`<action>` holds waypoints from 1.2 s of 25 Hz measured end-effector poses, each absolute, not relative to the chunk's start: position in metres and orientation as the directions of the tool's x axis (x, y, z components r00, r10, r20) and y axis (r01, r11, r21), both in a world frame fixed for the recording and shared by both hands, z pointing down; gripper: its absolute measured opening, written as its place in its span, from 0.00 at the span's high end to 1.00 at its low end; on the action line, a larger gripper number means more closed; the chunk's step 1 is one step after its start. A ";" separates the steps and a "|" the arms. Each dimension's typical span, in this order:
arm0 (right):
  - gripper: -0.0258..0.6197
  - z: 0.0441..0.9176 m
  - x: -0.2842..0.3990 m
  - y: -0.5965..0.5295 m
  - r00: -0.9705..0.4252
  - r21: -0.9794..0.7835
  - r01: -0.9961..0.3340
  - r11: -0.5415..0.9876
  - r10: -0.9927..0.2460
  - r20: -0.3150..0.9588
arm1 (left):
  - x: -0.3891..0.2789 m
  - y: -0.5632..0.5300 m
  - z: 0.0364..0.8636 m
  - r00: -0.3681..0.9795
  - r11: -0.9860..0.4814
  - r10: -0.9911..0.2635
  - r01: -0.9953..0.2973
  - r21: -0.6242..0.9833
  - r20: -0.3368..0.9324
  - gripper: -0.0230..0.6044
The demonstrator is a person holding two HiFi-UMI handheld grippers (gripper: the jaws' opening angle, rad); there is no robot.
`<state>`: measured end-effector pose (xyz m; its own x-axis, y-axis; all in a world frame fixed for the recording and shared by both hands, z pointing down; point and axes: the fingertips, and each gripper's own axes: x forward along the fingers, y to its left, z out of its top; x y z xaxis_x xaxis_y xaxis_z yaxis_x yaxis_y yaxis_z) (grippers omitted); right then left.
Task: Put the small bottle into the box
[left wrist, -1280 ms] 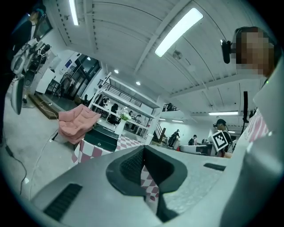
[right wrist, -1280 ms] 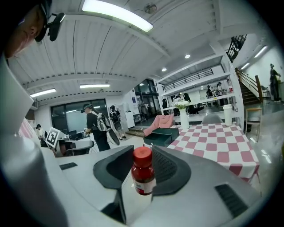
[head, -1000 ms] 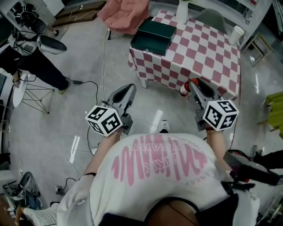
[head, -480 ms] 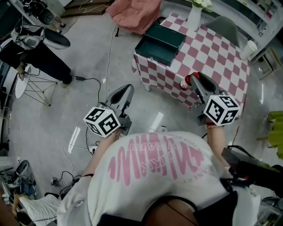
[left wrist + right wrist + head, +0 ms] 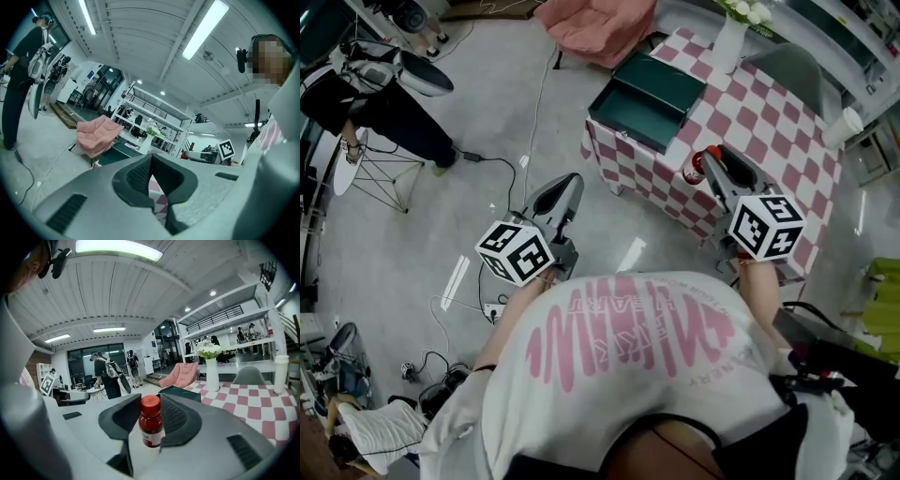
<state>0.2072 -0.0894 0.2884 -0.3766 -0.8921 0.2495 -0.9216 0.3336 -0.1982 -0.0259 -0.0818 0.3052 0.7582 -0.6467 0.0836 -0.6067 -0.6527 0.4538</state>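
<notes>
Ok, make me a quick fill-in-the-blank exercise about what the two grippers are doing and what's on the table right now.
The small bottle gripped by the right gripper has a ___ cap.
The left gripper has its jaws together with ___ between them.
The dark green box lies open on a tablecloth checked pink and ___.
The white vase standing on that cloth holds ___.
Missing words: red; nothing; white; flowers.

Bright ceiling tube lights [image 5: 206,28], floor glare, fisheye edge warping, faces blurred
</notes>
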 end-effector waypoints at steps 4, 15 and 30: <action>0.76 0.285 0.215 -0.109 -0.389 -0.187 -0.917 0.351 -0.892 0.232 | -0.020 -0.103 0.302 0.745 -0.652 -0.664 -0.620 0.437 0.066 0.95; 0.76 0.284 0.231 -0.156 -0.431 -0.155 -0.901 0.404 -0.874 0.227 | -0.015 -0.141 0.303 0.685 -0.603 -0.729 -0.637 0.480 -0.007 0.95; 0.76 0.280 0.241 -0.164 -0.414 -0.210 -0.903 0.376 -0.892 0.182 | -0.011 -0.143 0.302 0.682 -0.621 -0.731 -0.662 0.419 -0.006 0.95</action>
<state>0.2405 -0.1642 0.2798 -0.4137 -0.8921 0.1817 -0.9027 0.3759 -0.2095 -0.0107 -0.1425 0.3020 0.6820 -0.7313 -0.0061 -0.6623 -0.6211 0.4190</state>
